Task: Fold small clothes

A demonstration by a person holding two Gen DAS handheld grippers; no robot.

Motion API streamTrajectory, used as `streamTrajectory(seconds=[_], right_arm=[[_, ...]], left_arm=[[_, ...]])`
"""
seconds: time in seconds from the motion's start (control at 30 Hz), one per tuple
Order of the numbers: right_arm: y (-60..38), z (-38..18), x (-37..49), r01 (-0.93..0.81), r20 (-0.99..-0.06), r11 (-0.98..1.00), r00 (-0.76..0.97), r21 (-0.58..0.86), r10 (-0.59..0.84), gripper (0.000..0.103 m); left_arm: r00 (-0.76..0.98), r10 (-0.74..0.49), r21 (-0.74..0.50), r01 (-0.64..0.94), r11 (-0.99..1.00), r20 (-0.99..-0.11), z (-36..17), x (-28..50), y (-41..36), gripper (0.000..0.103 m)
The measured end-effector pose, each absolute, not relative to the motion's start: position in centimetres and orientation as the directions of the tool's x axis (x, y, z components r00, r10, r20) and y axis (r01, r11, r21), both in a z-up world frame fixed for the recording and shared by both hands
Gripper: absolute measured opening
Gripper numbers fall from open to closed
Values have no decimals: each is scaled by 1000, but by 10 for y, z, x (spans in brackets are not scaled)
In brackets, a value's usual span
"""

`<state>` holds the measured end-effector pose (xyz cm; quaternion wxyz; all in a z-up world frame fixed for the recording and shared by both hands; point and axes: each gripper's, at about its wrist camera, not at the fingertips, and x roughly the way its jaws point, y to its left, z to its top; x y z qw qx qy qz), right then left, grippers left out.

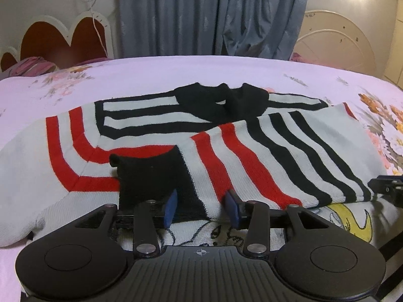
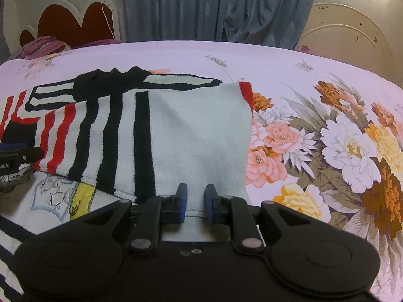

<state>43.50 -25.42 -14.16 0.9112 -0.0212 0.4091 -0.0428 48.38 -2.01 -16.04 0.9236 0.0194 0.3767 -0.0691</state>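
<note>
A small white sweater with red and black stripes and a black collar lies on the bed; it also shows in the right wrist view. One sleeve with a black cuff is folded across its front. My left gripper is open, its blue pads either side of the folded sleeve's near edge by the cuff. My right gripper is open, with the sweater's white right edge between its pads. A cartoon print shows on the sweater's lower part.
The bed has a pale pink sheet with large flowers on the right. A red and white headboard stands at the back left, a grey curtain behind the bed. Purple cloth lies at the far left corner.
</note>
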Motion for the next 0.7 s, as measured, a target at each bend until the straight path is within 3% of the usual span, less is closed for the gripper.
streamTrajectory(seconds=[0.13,0.2,0.27,0.3,0.33,0.37,0.47,0.57,0.6,0.67,0.7], right_arm=[[-246,-143,437,65,-746,991,653,-118,-132,16],[-241,-143,439,73,-749,986,643,-147,-159,17],[-235,-137,440,107,-749,977,629,-184,-210,26],[-233,-132,437,130,-741,976,636,-176,-218,39],[-231,-126,431,146,-728,980,656,-136,-199,53],[-229,-121,426,159,-717,982,672,-104,-185,54],[-210,-114,408,182,-686,981,705,-69,-179,49],[-189,-116,396,179,-669,983,728,-24,-149,41],[-182,-118,393,183,-661,983,736,-14,-147,38],[-170,-120,393,189,-653,982,745,9,-138,30],[-165,-121,394,194,-658,981,742,27,-129,27]], left_arm=[[709,-157,-42,177,983,-688,-162,483,-12,46],[710,-191,-63,203,977,-678,-161,482,-7,53],[714,-186,-54,204,977,-675,-157,476,2,94],[728,-171,-38,196,980,-664,-153,470,10,98],[752,-155,-24,182,983,-641,-149,460,22,98],[758,-155,-31,175,984,-633,-146,454,35,98],[787,-130,-104,84,991,-603,-139,423,105,98],[799,-31,-172,-91,981,-600,-143,389,192,97],[798,3,-202,-156,967,-603,-146,378,219,95],[781,75,-277,-307,910,-621,-156,357,279,77],[771,106,-317,-377,870,-628,-161,347,307,75]])
